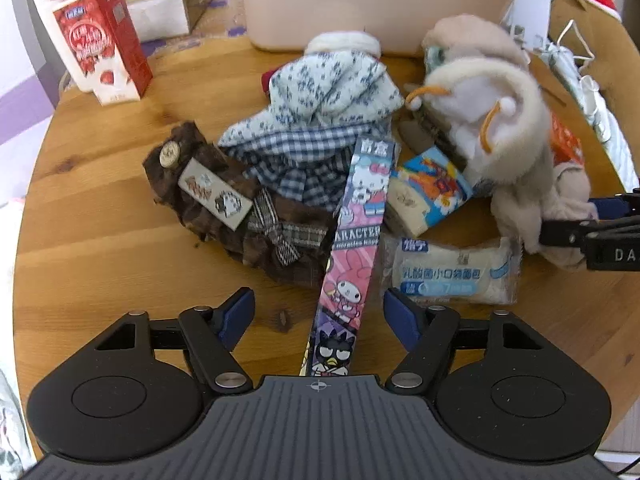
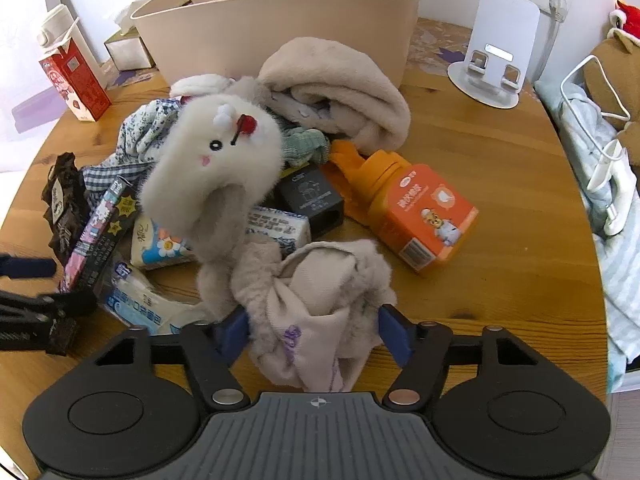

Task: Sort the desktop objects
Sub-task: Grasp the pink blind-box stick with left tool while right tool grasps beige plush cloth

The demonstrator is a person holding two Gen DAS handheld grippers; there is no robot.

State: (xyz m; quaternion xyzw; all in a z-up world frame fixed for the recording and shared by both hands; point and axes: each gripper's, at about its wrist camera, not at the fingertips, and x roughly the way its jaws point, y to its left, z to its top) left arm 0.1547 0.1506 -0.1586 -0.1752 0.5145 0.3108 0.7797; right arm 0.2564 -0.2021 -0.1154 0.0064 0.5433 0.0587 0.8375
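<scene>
A pile of objects lies on the round wooden table [image 1: 100,200]. My left gripper [image 1: 319,312] is open, its jaws on either side of a long cartoon-printed box [image 1: 354,248]. My right gripper [image 2: 314,330] has its jaws against the sides of a beige plush cloth item [image 2: 316,300] with a white plush face [image 2: 224,160]; I cannot tell if they grip it. It also shows in the left wrist view [image 1: 516,152]. Nearby lie a brown fabric piece [image 1: 224,208], blue-patterned cloth [image 1: 320,100], a bread packet [image 1: 448,272], a tissue pack [image 1: 430,192] and an orange bottle [image 2: 416,208].
A beige bin [image 2: 280,20] stands at the back of the table. A red milk carton [image 1: 100,40] and a tissue box [image 1: 168,4] stand at the back left. A white phone stand [image 2: 496,48] is at the back right. A bed with cables [image 2: 600,152] lies to the right.
</scene>
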